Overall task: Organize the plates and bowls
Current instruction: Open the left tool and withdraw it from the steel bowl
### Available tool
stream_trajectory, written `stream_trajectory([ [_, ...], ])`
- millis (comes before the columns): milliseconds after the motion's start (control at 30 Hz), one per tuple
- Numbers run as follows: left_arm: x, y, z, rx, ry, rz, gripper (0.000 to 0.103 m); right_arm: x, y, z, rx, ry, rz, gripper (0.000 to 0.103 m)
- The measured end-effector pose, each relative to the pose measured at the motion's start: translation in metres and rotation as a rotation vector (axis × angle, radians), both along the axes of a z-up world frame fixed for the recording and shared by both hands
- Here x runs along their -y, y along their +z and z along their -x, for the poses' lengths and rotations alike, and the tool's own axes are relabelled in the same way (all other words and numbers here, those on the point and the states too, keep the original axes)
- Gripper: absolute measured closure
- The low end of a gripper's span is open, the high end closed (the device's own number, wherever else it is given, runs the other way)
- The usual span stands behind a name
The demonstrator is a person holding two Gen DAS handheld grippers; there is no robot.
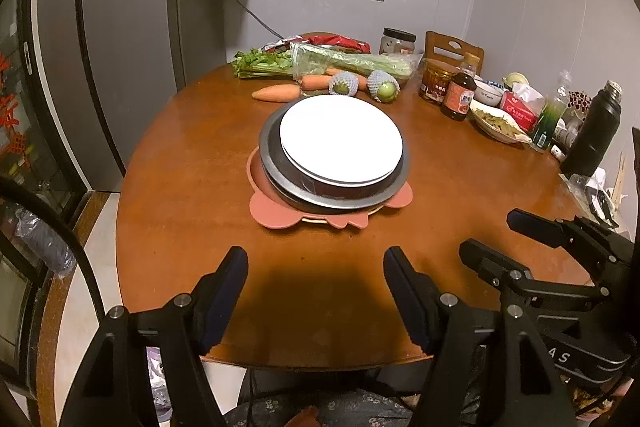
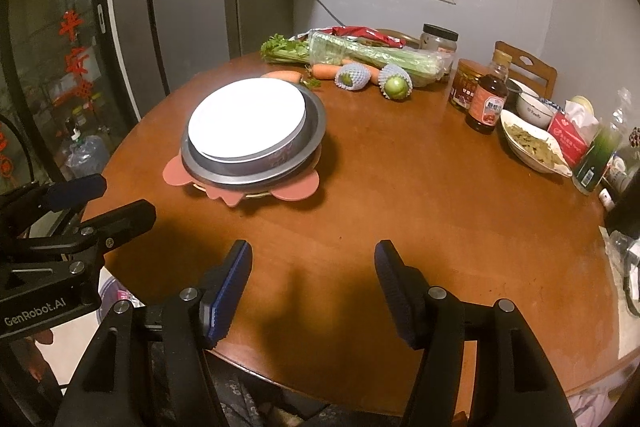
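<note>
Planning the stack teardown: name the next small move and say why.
Probably ease the left gripper forward toward the white plate, which tops the stack on the metal pan. Both grippers, including the right gripper, hang open and empty short of it, above the table.

the left gripper (image 1: 316, 259) and right gripper (image 2: 313, 255) look alike: matte black angular plastic arms with round silver screws at the joints. the fingers (image 2: 232, 291) carry dark blue ribbed pads. white lettering reads "genrobot.ai" on the left gripper body, seen from the right wrist; "a s" shows on the other.
</note>
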State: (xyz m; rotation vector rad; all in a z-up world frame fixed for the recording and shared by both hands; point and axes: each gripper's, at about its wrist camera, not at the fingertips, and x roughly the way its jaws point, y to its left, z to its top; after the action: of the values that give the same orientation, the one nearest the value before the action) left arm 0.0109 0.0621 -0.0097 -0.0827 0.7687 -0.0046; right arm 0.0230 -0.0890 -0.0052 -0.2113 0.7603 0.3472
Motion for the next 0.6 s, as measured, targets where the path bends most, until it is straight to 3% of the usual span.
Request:
stream_trajectory([
  [600, -0.0032, -0.0058, 0.0015, -0.013, -0.005, 0.002, 0.033, 0.0014, -0.0045, 0.0044, -0.002, -0.013, -0.016, 0.037],
])
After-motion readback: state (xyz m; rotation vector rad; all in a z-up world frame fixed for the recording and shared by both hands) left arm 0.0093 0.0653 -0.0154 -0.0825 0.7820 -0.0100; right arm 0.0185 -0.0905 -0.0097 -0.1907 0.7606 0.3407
